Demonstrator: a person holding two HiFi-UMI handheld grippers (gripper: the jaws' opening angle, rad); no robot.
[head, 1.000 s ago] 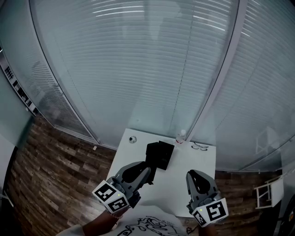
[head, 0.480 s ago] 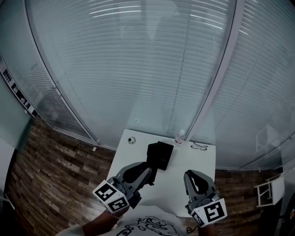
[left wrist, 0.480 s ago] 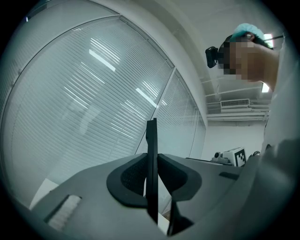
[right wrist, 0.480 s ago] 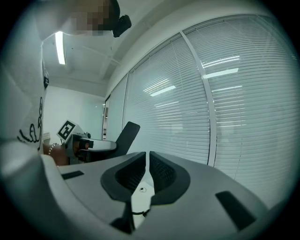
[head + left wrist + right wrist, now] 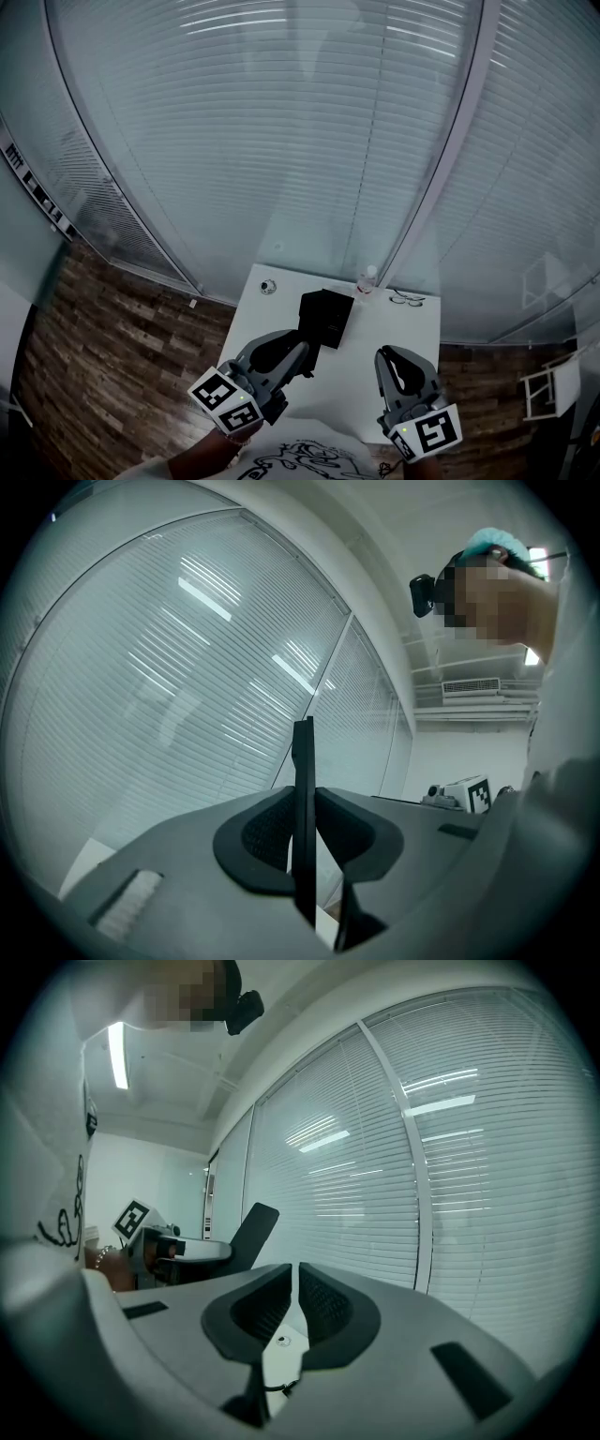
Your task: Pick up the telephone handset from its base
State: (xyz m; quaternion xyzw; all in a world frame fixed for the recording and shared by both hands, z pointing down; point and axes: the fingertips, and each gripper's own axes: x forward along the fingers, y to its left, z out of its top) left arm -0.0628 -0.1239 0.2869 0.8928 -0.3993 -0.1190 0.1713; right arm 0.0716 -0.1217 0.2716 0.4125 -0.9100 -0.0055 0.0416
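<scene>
Black telephone (image 5: 325,317) sits toward the far side of the white surface (image 5: 403,342), the left claw (image 5: 300,352) just beside it pinches a thin black piece (image 5: 303,761) that may or may not be the handset, and the right claw (image 5: 296,1283) is pressed together, empty.

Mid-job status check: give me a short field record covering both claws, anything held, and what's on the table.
left claw: shut on a thin black piece, seen edge-on; possibly the handset, cannot confirm
right claw: jaws close together, nothing between them
telephone: black, on the white table, just ahead of the left claw
other items: bottle and glasses near the table's far edge
backdrop: glass wall with blinds
</scene>
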